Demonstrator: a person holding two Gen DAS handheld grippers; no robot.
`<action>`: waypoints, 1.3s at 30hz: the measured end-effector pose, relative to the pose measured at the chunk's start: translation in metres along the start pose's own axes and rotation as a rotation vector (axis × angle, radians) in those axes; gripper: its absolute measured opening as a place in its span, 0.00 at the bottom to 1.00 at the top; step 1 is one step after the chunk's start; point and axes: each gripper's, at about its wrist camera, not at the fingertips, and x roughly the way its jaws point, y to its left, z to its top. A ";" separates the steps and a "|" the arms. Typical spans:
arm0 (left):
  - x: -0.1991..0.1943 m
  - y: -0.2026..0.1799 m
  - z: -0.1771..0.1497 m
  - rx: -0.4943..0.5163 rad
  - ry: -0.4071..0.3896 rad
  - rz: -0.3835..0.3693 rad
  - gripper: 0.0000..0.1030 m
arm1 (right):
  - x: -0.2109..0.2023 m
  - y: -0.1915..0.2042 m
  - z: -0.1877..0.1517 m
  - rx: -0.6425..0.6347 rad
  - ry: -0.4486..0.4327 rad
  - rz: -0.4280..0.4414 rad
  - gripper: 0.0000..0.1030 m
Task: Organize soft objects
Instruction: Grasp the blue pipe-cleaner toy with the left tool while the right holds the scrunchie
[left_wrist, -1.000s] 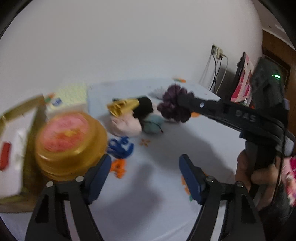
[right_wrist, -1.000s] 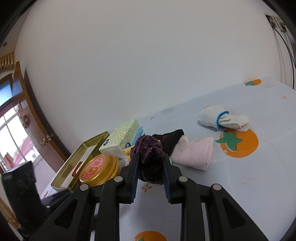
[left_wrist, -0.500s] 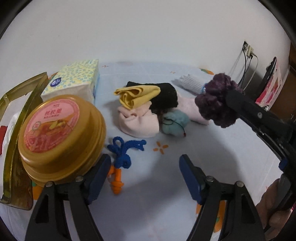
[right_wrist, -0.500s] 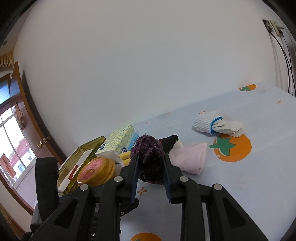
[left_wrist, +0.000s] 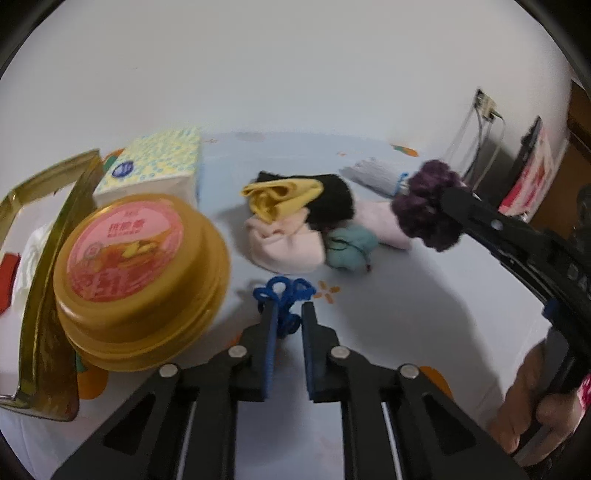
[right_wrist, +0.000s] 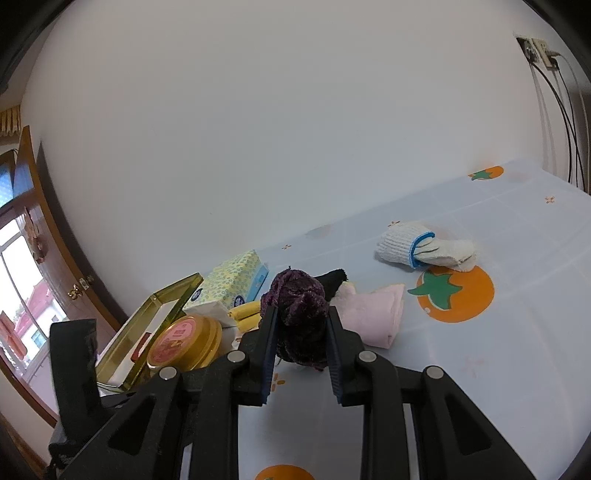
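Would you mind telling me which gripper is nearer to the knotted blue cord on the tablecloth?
Left. The left gripper has its jaws narrowed around the knotted blue cord, which lies between its fingertips. The right gripper is well off to the side, clamping a purple scrunchie.

A fuzzy purple scrunchie (right_wrist: 299, 317) was held aloft; folded pink (left_wrist: 284, 243), yellow (left_wrist: 280, 197), black (left_wrist: 332, 201) cloths lay heaped beside a blue cord (left_wrist: 282, 295).

The round gold tin (left_wrist: 140, 280) bears a pink label with blurred, unreadable characters.
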 end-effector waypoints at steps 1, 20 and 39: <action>-0.002 -0.001 0.000 0.010 -0.008 0.001 0.10 | 0.000 0.000 0.000 0.000 -0.002 -0.003 0.27; 0.016 0.004 0.003 -0.023 0.075 0.062 0.58 | 0.004 -0.009 0.001 0.038 0.012 0.000 0.27; 0.001 0.031 0.003 -0.060 0.029 -0.144 0.14 | 0.007 -0.015 0.002 0.069 0.014 0.009 0.27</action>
